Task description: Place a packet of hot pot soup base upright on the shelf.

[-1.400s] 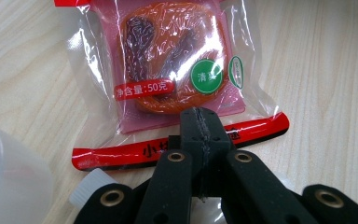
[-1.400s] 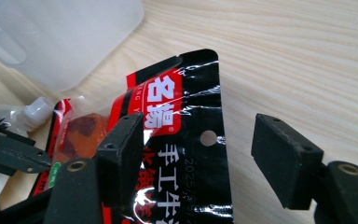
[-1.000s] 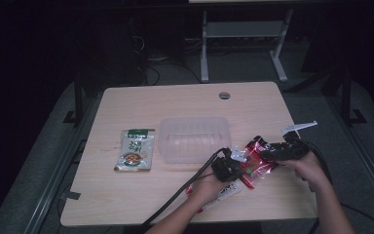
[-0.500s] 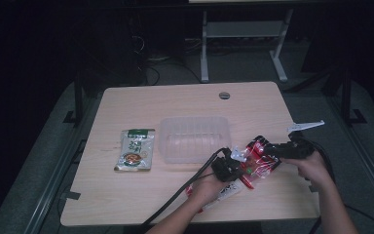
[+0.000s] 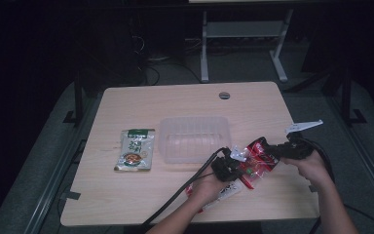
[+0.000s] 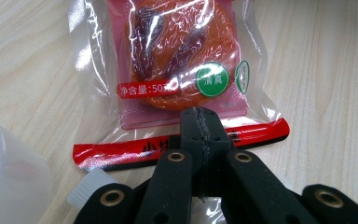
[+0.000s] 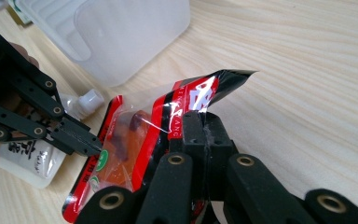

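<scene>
High view shows both hands near the front right of the table [image 5: 175, 105], working on a red snack packet [image 5: 258, 160] that lies just right of the clear plastic container [image 5: 195, 138]. Left tongs [image 6: 200, 122] are closed on the packet's red sealed edge, pinning that end. Right tongs [image 7: 204, 126] have just been closing and now pinch the opposite red edge, which curls up off the wood. A white spouted pouch [image 7: 32, 151] lies under the left hand, and a green seasoning packet [image 5: 135, 149] rests well apart to the left of the container. With both ends gripped, the step in hand looks like lifting or tearing the red packet. Next, both grips likely need to hold firm while the packet is raised evenly toward the container, or pulled apart at the seal.
</scene>
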### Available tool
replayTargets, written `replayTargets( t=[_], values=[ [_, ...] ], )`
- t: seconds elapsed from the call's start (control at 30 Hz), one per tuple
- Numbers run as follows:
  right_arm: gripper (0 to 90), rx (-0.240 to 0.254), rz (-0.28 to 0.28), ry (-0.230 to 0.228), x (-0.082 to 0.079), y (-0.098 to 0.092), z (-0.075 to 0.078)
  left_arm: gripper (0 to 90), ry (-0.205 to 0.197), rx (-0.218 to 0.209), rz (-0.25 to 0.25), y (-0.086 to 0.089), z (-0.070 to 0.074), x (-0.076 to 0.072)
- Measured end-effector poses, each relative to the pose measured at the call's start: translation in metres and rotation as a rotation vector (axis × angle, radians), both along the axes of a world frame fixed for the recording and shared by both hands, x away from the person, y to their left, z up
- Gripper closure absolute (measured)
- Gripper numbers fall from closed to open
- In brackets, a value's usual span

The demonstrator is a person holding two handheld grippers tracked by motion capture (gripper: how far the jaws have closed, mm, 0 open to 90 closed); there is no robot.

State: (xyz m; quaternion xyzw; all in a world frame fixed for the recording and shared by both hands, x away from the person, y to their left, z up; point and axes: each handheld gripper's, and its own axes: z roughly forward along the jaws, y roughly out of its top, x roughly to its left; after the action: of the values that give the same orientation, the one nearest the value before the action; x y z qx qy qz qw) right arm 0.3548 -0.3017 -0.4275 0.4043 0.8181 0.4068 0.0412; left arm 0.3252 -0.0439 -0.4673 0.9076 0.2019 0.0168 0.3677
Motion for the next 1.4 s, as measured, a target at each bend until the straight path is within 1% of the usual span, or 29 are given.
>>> replayTargets(
  t=[0.13,0.17,0.2,0.23,0.27,0.3,0.33,0.4,0.43,0.47,0.5,0.6,0.67,0.8,0.93,1.07,1.13,1.2,1.3,1.37,1.4],
  values=[
    [90.0,-0.016,0.011,-0.020,-0.001,0.002,0.004,90.0,-0.003,-0.013,0.009,0.000,-0.001,-0.001],
    [90.0,-0.012,0.016,-0.029,-0.002,0.002,0.005,90.0,-0.002,-0.013,0.009,0.000,-0.001,0.000],
    [90.0,-0.004,0.015,-0.027,-0.003,0.002,0.006,89.9,0.004,-0.017,0.011,0.000,-0.001,0.000],
    [90.0,-0.002,0.020,-0.038,-0.003,0.002,0.007,89.8,0.006,-0.012,-0.002,0.001,0.000,0.000],
    [90.0,0.009,0.022,-0.050,-0.004,0.003,0.010,88.9,0.009,-0.011,0.002,0.002,0.001,0.001],
    [90.0,0.013,0.023,-0.064,-0.005,0.002,0.012,85.1,0.006,-0.005,-0.005,0.003,0.002,0.002],
    [90.0,0.025,0.019,-0.071,-0.006,0.002,0.014,84.4,0.016,-0.034,0.009,0.004,0.004,0.001],
    [90.0,0.043,0.019,-0.097,-0.007,0.001,0.019,82.7,0.011,-0.048,0.002,0.008,0.011,0.002],
    [90.0,0.054,0.018,-0.113,-0.008,0.000,0.022,81.7,0.018,-0.068,0.006,0.009,0.014,0.001],
    [90.0,0.066,0.013,-0.116,-0.009,0.000,0.024,80.7,0.006,-0.062,-0.010,0.012,0.018,0.002],
    [90.0,0.073,0.015,-0.123,-0.009,0.000,0.025,79.9,0.000,-0.071,-0.008,0.013,0.021,0.001],
    [90.0,0.083,0.016,-0.152,-0.012,-0.001,0.032,74.6,0.015,-0.087,-0.022,0.021,0.031,-0.002],
    [90.0,0.089,0.014,-0.166,-0.013,-0.001,0.038,69.4,0.013,-0.088,-0.044,0.027,0.037,-0.003],
    [90.0,0.100,0.011,-0.201,-0.016,0.000,0.047,59.4,-0.002,-0.096,-0.083,0.045,0.052,-0.008],
    [90.0,0.094,0.002,-0.218,-0.016,0.003,0.053,52.5,-0.023,-0.099,-0.091,0.067,0.064,-0.012],
    [90.0,0.100,-0.002,-0.231,-0.016,0.004,0.057,48.7,-0.023,-0.105,-0.087,0.091,0.074,-0.016],
    [90.0,0.103,-0.002,-0.236,-0.016,0.006,0.060,46.8,-0.023,-0.109,-0.082,0.103,0.076,-0.019],
    [90.0,0.101,-0.003,-0.243,-0.016,0.007,0.062,44.2,-0.033,-0.105,-0.079,0.116,0.078,-0.021],
    [90.0,0.098,-0.004,-0.250,-0.015,0.010,0.066,39.3,-0.038,-0.105,-0.070,0.135,0.077,-0.025],
    [90.0,0.097,-0.009,-0.255,-0.014,0.012,0.069,37.3,-0.042,-0.107,-0.063,0.148,0.076,-0.027],
    [90.0,0.096,-0.011,-0.259,-0.014,0.013,0.071,36.9,-0.039,-0.111,-0.052,0.154,0.075,-0.029]
  ],
)
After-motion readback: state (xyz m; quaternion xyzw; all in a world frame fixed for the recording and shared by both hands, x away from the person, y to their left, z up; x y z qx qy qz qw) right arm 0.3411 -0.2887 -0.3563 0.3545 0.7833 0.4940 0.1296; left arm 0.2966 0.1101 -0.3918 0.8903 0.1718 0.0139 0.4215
